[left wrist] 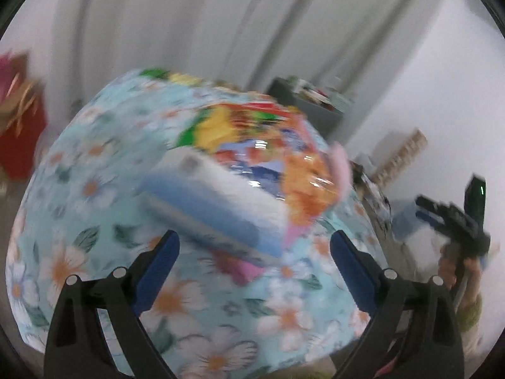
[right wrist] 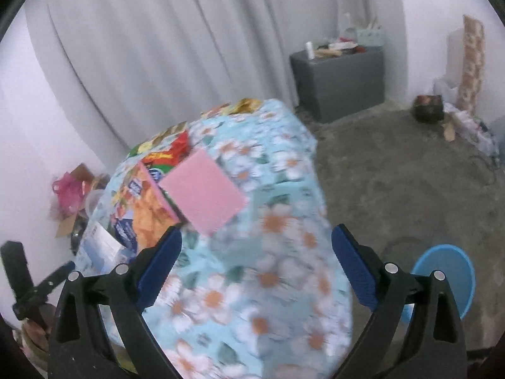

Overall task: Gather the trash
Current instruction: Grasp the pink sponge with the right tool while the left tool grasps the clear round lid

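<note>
A table under a light blue floral cloth (left wrist: 94, 189) carries a pile of trash. In the blurred left wrist view, a blue and white box (left wrist: 214, 202) lies just ahead of my left gripper (left wrist: 255, 237), whose jaws stand wide open with nothing pressed between them. Behind the box lie orange, yellow and red snack wrappers (left wrist: 303, 173). In the right wrist view, a pink square sheet (right wrist: 203, 189) rests on the cloth (right wrist: 284, 189) beside an orange wrapper (right wrist: 151, 202). My right gripper (right wrist: 257, 232) is open and empty above the cloth, just short of the sheet.
A blue bucket (right wrist: 445, 278) stands on the concrete floor to the right of the table. A grey cabinet (right wrist: 341, 79) with clutter on top sits by the curtain. Bags and cardboard (right wrist: 68, 192) are heaped on the floor at the left.
</note>
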Demonstrator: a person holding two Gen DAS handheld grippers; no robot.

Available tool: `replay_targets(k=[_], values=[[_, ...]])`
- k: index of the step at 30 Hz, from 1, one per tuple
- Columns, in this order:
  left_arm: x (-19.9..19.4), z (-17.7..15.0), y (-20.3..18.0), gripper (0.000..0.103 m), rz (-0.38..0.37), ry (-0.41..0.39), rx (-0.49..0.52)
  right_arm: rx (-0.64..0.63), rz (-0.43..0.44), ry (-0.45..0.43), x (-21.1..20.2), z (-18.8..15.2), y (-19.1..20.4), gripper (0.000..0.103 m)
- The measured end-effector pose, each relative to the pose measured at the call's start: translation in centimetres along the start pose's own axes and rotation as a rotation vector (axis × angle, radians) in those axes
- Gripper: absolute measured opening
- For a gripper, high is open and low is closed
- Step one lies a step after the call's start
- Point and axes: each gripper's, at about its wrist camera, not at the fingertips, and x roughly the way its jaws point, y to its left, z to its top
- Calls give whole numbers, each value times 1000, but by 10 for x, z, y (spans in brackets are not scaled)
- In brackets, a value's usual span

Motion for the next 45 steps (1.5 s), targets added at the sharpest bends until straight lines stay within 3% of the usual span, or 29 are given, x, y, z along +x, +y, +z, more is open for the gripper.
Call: replay_targets(k=[3, 7, 10, 16, 19, 23, 27, 33, 45], values=[[-3, 15, 27, 94, 32, -60, -85, 1, 22, 14, 13, 3, 14, 91], [-4, 48, 60, 94, 151, -156, -112, 25, 47, 41, 29, 7, 25, 91], [6, 68, 69, 92, 236, -169, -62, 47, 49, 62, 41, 9, 27, 91], [39, 90, 71, 71, 349, -133, 80, -16, 19, 70, 54, 20, 38, 91], [53, 94, 74, 57, 365, -108, 115, -85, 6, 68, 59, 25, 49, 91], [65, 99, 89, 34, 376, -77, 79, -172, -9, 68, 69, 29, 63, 91], [67, 101, 100, 22, 385, -74, 40, -232, -16, 65, 82, 34, 73, 91], [64, 101, 110, 14, 394, -80, 17, -300, -37, 79, 104, 43, 81, 92], [65, 99, 121, 8, 397, -81, -10, -383, -40, 119, 135, 45, 88, 93]])
